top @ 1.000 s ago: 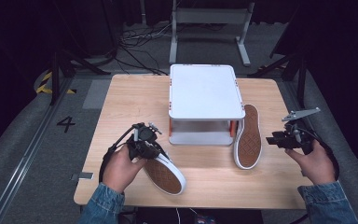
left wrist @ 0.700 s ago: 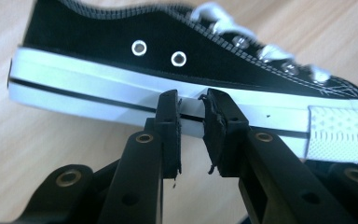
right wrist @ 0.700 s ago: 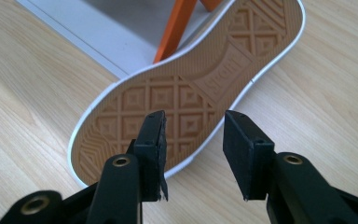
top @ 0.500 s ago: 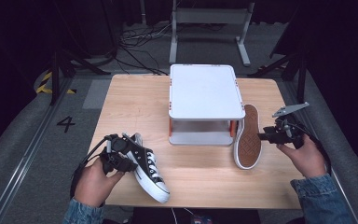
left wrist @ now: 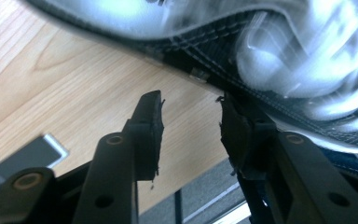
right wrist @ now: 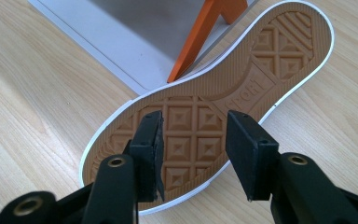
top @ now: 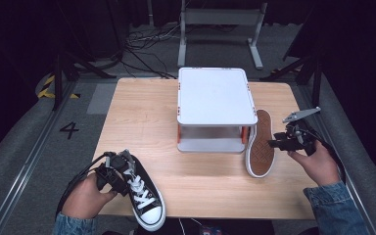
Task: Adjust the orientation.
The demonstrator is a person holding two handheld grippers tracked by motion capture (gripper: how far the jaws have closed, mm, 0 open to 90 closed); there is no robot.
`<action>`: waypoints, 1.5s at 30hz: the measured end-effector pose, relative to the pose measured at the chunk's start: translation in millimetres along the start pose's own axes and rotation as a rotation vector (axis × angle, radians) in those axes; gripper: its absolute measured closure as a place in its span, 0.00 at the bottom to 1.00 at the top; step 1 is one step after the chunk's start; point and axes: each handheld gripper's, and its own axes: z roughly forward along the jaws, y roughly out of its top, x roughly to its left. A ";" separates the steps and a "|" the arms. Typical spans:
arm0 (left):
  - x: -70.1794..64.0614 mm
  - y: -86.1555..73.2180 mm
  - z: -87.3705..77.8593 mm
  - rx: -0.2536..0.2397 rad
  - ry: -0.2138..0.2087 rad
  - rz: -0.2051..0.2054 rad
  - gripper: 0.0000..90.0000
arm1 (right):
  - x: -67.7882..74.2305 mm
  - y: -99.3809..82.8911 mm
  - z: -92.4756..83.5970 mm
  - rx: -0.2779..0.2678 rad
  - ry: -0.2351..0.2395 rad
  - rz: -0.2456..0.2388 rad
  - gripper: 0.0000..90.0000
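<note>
At the near left corner of the wooden table (top: 142, 117), the black sneaker (top: 144, 198) now stands upright on its sole, white laces up and toe cap over the front edge; 1 second ago it lay on its side with the brown sole showing, farther in from the edge. The left gripper (top: 120, 169) has drawn back toward that corner with it and sits at the shoe's heel end. In the left gripper view its 2 jaws stand parted with bare wood between them, the shoe's canvas blurred just past the tips (left wrist: 191, 109); whether either pad touches the shoe cannot be told.

At centre stands the white 2-tier rack (top: 214, 95), unmoved.

Right of it the second sneaker (top: 260, 144) lies against the rack's side, brown sole outward, as before. The right gripper (top: 276, 143) has moved in from the table's right edge to just beside that sole. Its jaws are spread wide and empty (right wrist: 193, 135), the tread pattern visible between them.
</note>
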 end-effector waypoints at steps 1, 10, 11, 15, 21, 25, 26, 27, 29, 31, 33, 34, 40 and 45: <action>-1.0 -2.4 -7.1 -0.041 0.009 0.007 0.60 | -0.2 0.0 -0.1 0.000 0.000 0.001 0.63; -21.3 1.5 -29.6 -0.234 0.151 0.231 0.29 | 0.7 -1.0 1.8 0.008 0.006 0.006 0.61; -22.1 6.1 -26.4 -0.227 0.118 0.254 0.29 | 1.3 -1.9 1.6 0.014 0.007 0.006 0.61; -24.4 20.2 -11.0 -0.189 0.069 0.301 0.29 | 1.4 -6.1 -0.6 0.009 0.009 0.011 0.61; -12.8 29.5 -4.4 -0.103 -0.051 0.160 0.33 | -0.2 -10.7 -2.9 0.009 0.004 0.024 0.61; -14.3 30.4 -4.2 -0.081 -0.035 0.157 0.41 | -1.4 -13.4 -4.2 0.006 0.002 0.030 0.61; -15.6 30.9 -5.0 -0.073 -0.015 0.160 0.45 | -1.7 -13.5 -4.4 0.009 0.003 0.031 0.61; -16.2 31.4 -6.6 -0.065 0.000 0.146 0.53 | -1.7 -13.6 -4.3 0.010 0.003 0.030 0.61; -13.8 31.4 -12.4 -0.084 -0.092 0.141 0.85 | -1.2 -13.7 -4.0 0.009 0.004 0.030 0.61; -19.2 32.0 -16.4 -0.108 -0.067 0.153 0.96 | -1.0 -13.8 -4.0 0.009 0.004 0.029 0.61; -20.8 32.2 -19.3 -0.149 -0.082 0.126 0.97 | -1.1 -13.9 -4.4 0.008 0.003 0.029 0.61; -19.5 32.0 -24.6 -0.192 -0.105 0.102 0.97 | -1.1 -13.9 -4.7 0.007 0.003 0.030 0.61; -19.0 50.8 -34.2 -0.336 -0.116 0.059 0.98 | -1.8 -14.3 -6.7 -0.001 -0.001 0.031 0.61; -11.7 77.4 -32.0 -0.407 -0.075 0.005 0.97 | -1.7 -15.1 -7.7 -0.002 -0.001 0.031 0.61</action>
